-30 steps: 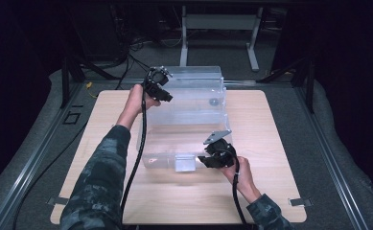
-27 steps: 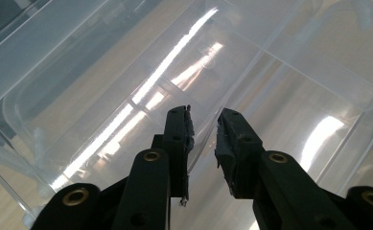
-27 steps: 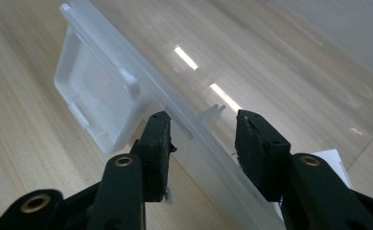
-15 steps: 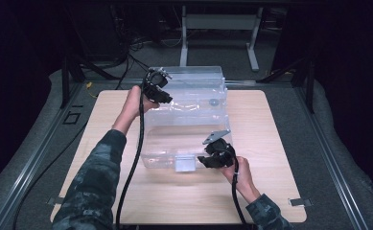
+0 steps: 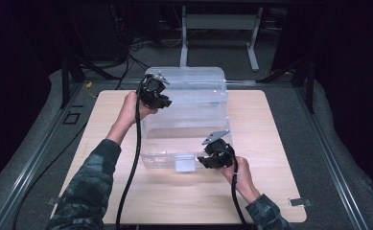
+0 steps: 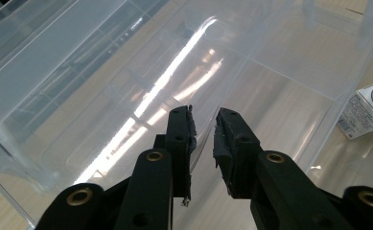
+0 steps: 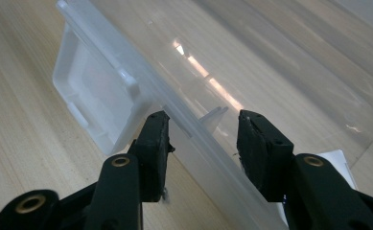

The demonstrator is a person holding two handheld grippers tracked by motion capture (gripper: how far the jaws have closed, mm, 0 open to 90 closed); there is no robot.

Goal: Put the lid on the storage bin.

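Note:
A large clear plastic bin (image 5: 193, 112) stands on the wooden table (image 5: 270, 143). My left gripper (image 5: 166, 101) is raised at the bin's upper left. In the left gripper view the left gripper (image 6: 204, 129) is shut on the thin edge of the clear lid (image 6: 126, 72), with the bin's inside below. My right gripper (image 5: 202, 161) is low at the bin's front, beside the white latch (image 5: 184, 164). In the right gripper view the right gripper (image 7: 203, 134) is shut astride the bin's front rim (image 7: 141, 91), just right of the latch (image 7: 93, 96).
A small white printed carton (image 6: 366, 112) lies by the bin's wall, seen through the clear plastic; it also shows past my right jaw (image 7: 340, 163). Bare table runs along the near edge and right side. Dark floor, cables and a metal stand lie beyond the table.
My left gripper has shifted a little toward the near side with the clear lid edge in it. My right gripper has stayed at the front rim.

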